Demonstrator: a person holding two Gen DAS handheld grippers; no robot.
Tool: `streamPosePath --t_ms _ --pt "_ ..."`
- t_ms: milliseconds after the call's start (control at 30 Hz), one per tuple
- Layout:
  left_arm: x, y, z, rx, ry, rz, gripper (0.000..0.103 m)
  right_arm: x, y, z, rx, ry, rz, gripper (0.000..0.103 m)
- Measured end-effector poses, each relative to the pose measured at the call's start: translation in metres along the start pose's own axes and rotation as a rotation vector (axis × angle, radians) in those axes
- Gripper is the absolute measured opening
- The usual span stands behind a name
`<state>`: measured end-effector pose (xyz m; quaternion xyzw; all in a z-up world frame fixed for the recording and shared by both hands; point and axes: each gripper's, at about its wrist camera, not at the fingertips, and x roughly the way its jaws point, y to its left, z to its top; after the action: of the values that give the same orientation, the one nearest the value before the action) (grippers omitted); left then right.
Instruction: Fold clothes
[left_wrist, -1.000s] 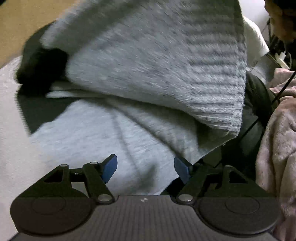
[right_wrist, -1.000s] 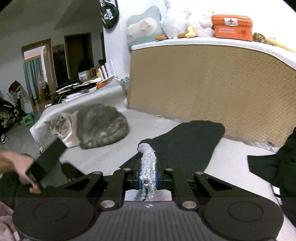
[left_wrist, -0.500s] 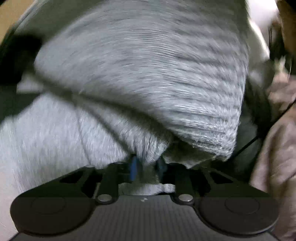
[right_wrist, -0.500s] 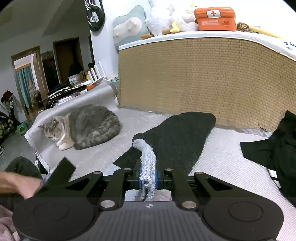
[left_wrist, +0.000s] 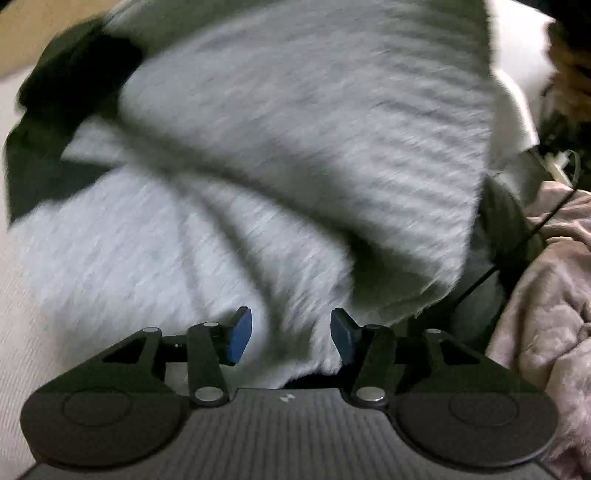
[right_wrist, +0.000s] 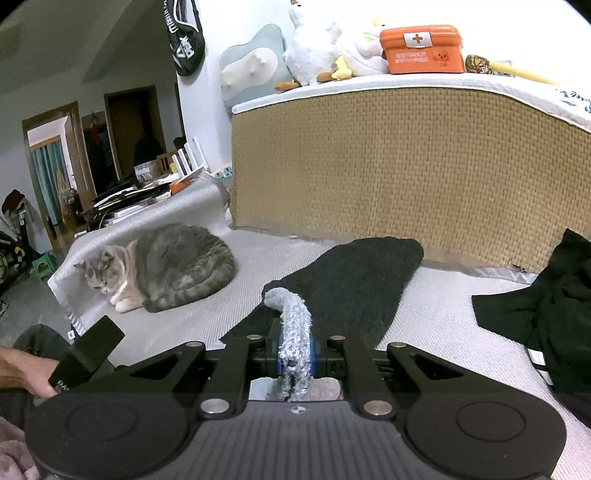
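A grey ribbed knit garment fills the left wrist view, lying in folds over a black garment. My left gripper hovers low over it, its jaws opening. A fold of grey knit lies between the blue pads without being pressed. In the right wrist view my right gripper is shut on a bunched strip of the grey knit, which curls up from between the pads. A black knit piece lies flat on the bed beyond it.
A grey cat lies curled at the bed's left edge. Black clothes are heaped at the right. A woven headboard rises behind, with toys and an orange box on top. A pink fleece blanket lies right of the knit. A hand shows at the lower left.
The left gripper closed on a fold of the grey knit half a second ago and has now opened off it. The right gripper keeps its hold on the knit strip.
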<state>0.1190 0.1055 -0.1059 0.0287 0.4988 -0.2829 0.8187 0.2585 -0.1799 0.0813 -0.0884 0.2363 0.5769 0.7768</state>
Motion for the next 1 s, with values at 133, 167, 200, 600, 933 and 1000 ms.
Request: streamPosePath --t_ms 133,167,200,600,933,1000 --pt "0.019 -0.016 0.009 0.081 0.008 0.131 0.025 0.001 0.001 -0.002 0.002 0.006 -0.003 0.014" --pt "0.021 -0.017 0.009 0.102 0.015 0.160 0.021 0.000 0.001 -0.002 0.000 0.006 -0.008 0.014" --pt "0.018 -0.014 0.008 0.091 0.011 0.160 0.019 -0.001 0.000 -0.001 0.000 0.004 -0.011 0.014" --pt "-0.018 0.062 -0.029 -0.283 0.085 0.125 0.018 -0.007 -0.018 0.002 0.044 -0.043 -0.030 0.013" --pt "0.002 -0.004 -0.006 0.008 0.051 0.197 0.065 -0.002 -0.011 -0.002 0.032 -0.026 -0.012 0.014" --pt "0.014 -0.018 -0.010 0.080 0.062 0.210 0.045 -0.001 -0.007 -0.002 0.024 -0.022 -0.003 0.014"
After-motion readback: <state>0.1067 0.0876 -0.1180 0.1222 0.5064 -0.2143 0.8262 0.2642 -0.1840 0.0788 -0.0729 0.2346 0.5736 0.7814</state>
